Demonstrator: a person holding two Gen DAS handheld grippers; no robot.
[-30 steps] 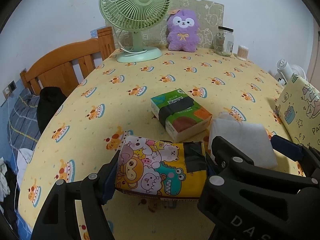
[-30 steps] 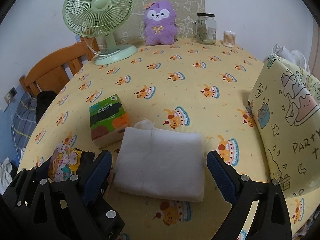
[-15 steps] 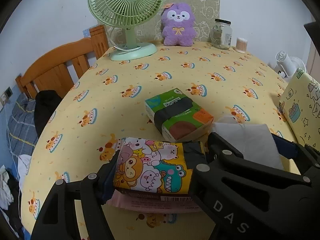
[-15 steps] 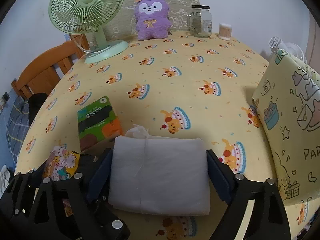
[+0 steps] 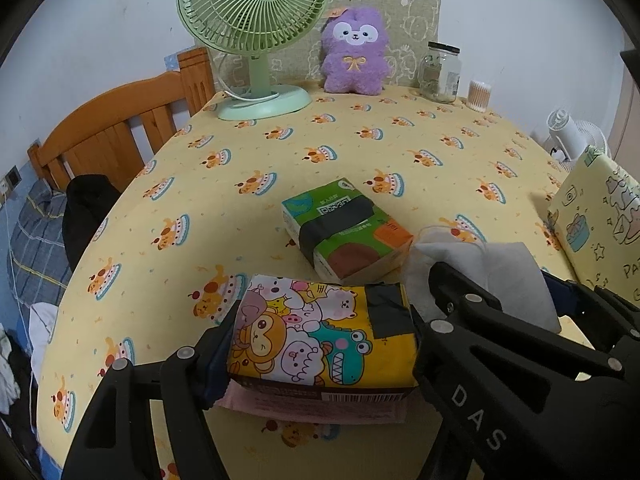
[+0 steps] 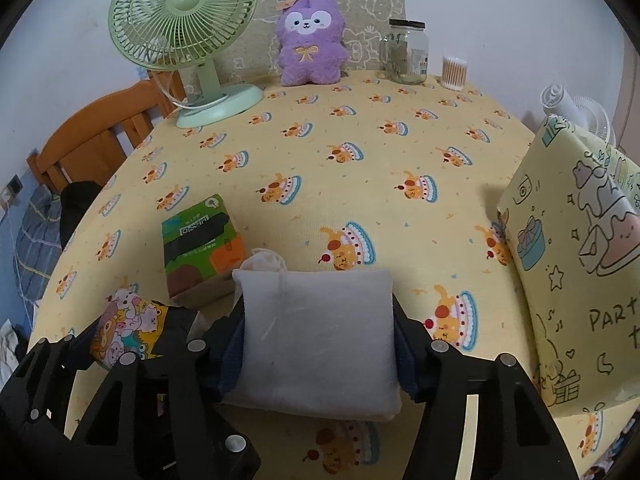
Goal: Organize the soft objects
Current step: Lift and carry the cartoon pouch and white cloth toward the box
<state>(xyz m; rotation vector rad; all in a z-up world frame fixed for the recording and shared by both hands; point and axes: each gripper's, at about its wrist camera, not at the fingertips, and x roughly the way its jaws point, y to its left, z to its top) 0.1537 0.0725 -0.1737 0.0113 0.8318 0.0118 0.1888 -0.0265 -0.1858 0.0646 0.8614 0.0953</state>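
Yellow cake-print cloth across the bench [image 6: 400, 128], with three soft packs bunched at the near edge.

Clamped in the left tongs [image 5: 320, 330]: a cartoon-print tissue pack [image 5: 312, 344], pads pressed into its two short ends, broad printed face up. Gripped end to end, probably to limit buckling of the soft wrapper and to keep the pack level.

Squeezed in the right tongs [image 6: 318, 320]: a white fabric pouch [image 6: 316, 344], jaws having just been closing onto it, pads now denting both sides, drawstring neck pointing away. Taken across the width, likely for want of any stiffer part to hold.

Just beyond both, flat on the cloth and touching neither pair of tongs: a green tissue pack [image 5: 348, 232], seemingly waiting its turn. Hard to tell whether either held piece rests on the cloth or hangs a little above it.

To the right, upright and near the pouch: a yellow party-print box [image 6: 580, 280], a fair guess at where the soft things belong, though with no opening visible.

Far back by the wall, well apart from all this: a purple plush toy [image 6: 310, 44] beside a green fan [image 6: 180, 20].

Both grasps apparently made, carrying yet to come.
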